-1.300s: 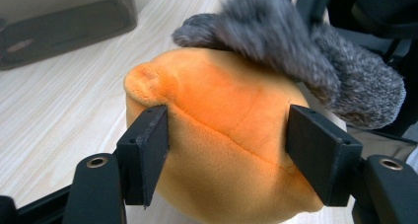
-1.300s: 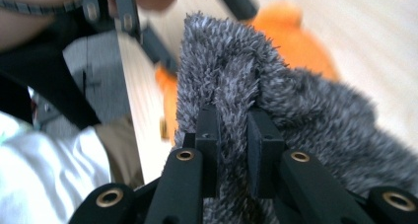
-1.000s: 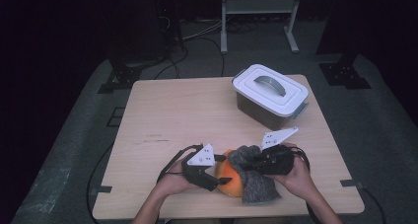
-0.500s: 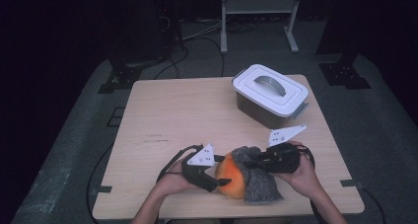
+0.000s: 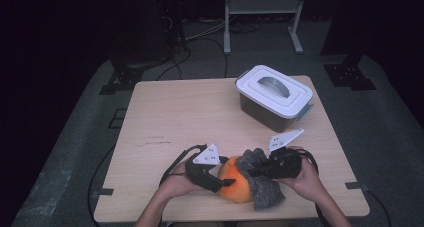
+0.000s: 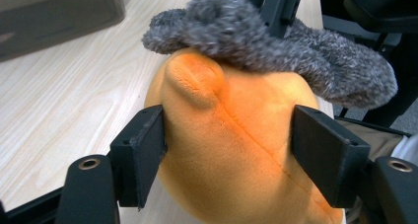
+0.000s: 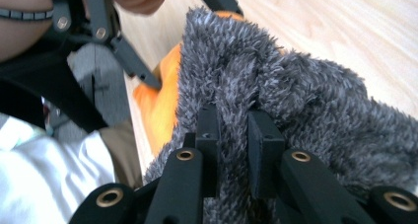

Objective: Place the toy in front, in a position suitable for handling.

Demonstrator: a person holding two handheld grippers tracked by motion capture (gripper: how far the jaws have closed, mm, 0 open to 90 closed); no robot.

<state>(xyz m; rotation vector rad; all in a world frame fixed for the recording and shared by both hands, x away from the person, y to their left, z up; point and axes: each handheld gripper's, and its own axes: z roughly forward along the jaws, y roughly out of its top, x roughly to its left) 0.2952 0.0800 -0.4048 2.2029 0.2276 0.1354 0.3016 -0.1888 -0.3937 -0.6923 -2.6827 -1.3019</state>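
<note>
An orange plush toy (image 5: pixel 234 187) lies near the table's front edge, and my left gripper (image 5: pixel 226 180) is shut on it. In the left gripper view both pads (image 6: pixel 148 145) press into the sides of the orange plush (image 6: pixel 231 135). A grey fuzzy cloth (image 5: pixel 262 187) is draped over the toy's right side. My right gripper (image 5: pixel 252 169) is shut on a fold of it. In the right gripper view its jaws (image 7: pixel 236 130) pinch the grey pile (image 7: pixel 305 91), with the orange toy (image 7: pixel 160 103) behind at left. The grey cloth (image 6: pixel 276 46) covers the toy's far end.
A lidded white and grey container (image 5: pixel 274 94) with a handle stands at the back right of the wooden table (image 5: pixel 190 112). Cables trail from both grippers over the front edge. A metal stand and more cables are on the dark floor beyond.
The right gripper has shifted slightly with the grey cloth in it. The left gripper and the orange toy have kept still.
</note>
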